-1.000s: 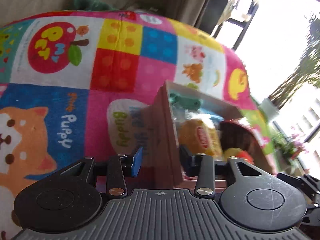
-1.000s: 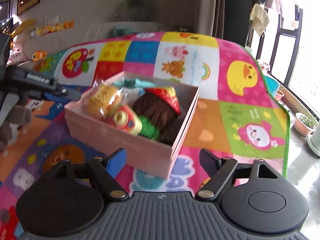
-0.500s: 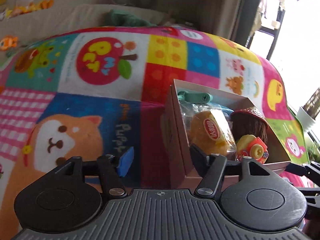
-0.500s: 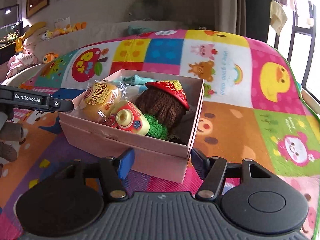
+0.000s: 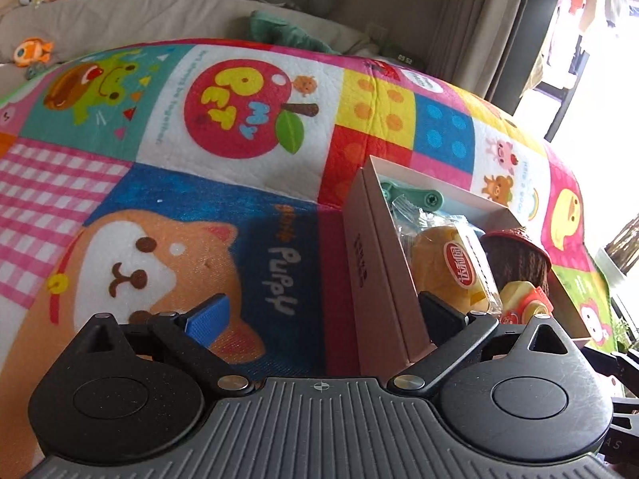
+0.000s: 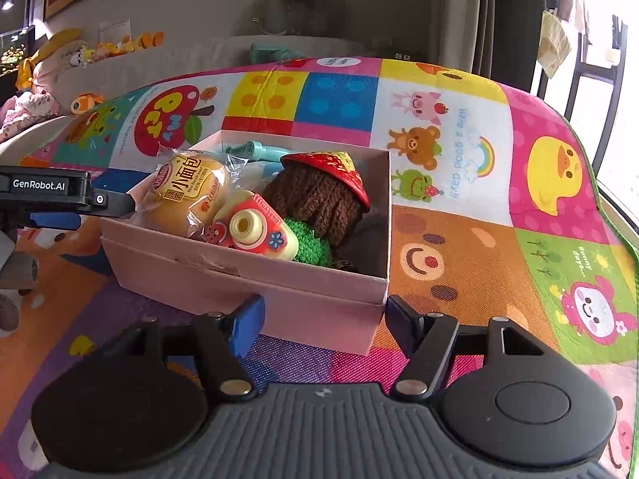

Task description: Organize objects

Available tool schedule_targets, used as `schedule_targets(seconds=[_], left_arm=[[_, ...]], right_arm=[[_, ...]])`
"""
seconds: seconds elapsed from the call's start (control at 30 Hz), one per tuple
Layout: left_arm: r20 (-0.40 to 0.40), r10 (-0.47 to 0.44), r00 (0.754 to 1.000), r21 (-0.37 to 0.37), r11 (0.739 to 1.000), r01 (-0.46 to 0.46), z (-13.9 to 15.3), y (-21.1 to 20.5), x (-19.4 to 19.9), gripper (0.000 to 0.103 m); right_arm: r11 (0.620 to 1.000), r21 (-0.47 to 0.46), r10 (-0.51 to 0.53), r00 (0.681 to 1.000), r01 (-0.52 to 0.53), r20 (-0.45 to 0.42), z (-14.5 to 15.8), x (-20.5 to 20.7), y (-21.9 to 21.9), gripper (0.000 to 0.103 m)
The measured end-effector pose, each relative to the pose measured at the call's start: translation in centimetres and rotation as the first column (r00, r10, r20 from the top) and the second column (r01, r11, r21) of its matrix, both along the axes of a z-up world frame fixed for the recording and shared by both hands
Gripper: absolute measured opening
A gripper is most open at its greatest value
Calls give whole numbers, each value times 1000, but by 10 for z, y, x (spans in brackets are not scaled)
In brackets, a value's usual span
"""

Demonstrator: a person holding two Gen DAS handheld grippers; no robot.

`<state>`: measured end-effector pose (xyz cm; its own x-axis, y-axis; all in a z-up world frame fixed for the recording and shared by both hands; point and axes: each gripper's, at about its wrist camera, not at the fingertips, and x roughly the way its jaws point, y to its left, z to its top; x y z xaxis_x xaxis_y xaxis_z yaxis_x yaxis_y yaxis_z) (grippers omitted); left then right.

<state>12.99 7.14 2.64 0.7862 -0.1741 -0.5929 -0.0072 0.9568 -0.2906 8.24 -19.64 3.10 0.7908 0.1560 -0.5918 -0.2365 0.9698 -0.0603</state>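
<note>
A pink cardboard box [image 6: 255, 279] sits on a colourful play mat [image 6: 459, 239]. It holds a wrapped bun [image 6: 187, 195], a red toy camera [image 6: 251, 227], a brown knitted doll with a red hat [image 6: 319, 191], something green knitted and a teal tool [image 6: 247, 149]. My right gripper [image 6: 319, 319] is open, its fingers at the box's near wall. My left gripper [image 5: 323, 315] is open and straddles the box's end wall [image 5: 371, 275]; its right finger is inside by the bun [image 5: 455, 267].
A beige sofa [image 5: 139, 16] with plush toys [image 5: 34, 50] lies beyond the mat. Curtains and a bright window are at the right. The mat [image 5: 199, 207] stretches left of the box.
The box has come down from a tilted, lifted pose to sit flat on the mat. Both grippers have opened wider and let go of its walls.
</note>
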Motion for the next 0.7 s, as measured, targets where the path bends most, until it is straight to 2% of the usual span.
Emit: schedule_targets(seconds=[0.07, 0.13, 0.2, 0.27, 0.4, 0.5, 0.53, 0.6, 0.63, 0.7], left_arm=[[22, 0, 1000, 6, 1000, 0, 3, -1, -6, 101], [56, 7, 998, 13, 1000, -8, 10, -1, -20, 101], [92, 0, 996, 23, 1000, -2, 18, -1, -41, 101], [99, -14, 995, 63, 998, 7, 21, -8, -65, 101], [31, -32, 999, 170, 985, 26, 3, -33, -111, 101], [-4, -35, 999, 185, 982, 35, -16, -49, -131, 101], [-23, -41, 999, 203, 978, 45, -22, -54, -133, 101], [-8, -45, 999, 328, 943, 45, -28, -68, -137, 100], [-12, -44, 999, 348, 937, 46, -29, -72, -136, 101], [-19, -27, 999, 330, 943, 32, -31, -72, -134, 101]], right_arm=[[1000, 3, -18, 1000, 18, 0, 1, -2, 0, 69], [998, 13, -58, 998, 58, -5, 4, -7, -3, 86], [994, 63, -86, 996, 87, -21, 7, -17, -12, 94], [988, 113, -101, 994, 106, -53, 8, -33, -19, 102], [980, 146, -117, 983, 137, -138, -5, -68, -21, 103], [980, 129, -128, 973, 154, -192, -22, -86, -16, 103], [983, 106, -132, 975, 153, -179, -26, -91, -13, 103], [988, 31, -148, 978, 154, -145, -29, -97, -3, 103], [987, 28, -151, 978, 157, -144, -27, -97, -3, 103], [987, 38, -148, 977, 156, -151, -28, -92, -4, 103]])
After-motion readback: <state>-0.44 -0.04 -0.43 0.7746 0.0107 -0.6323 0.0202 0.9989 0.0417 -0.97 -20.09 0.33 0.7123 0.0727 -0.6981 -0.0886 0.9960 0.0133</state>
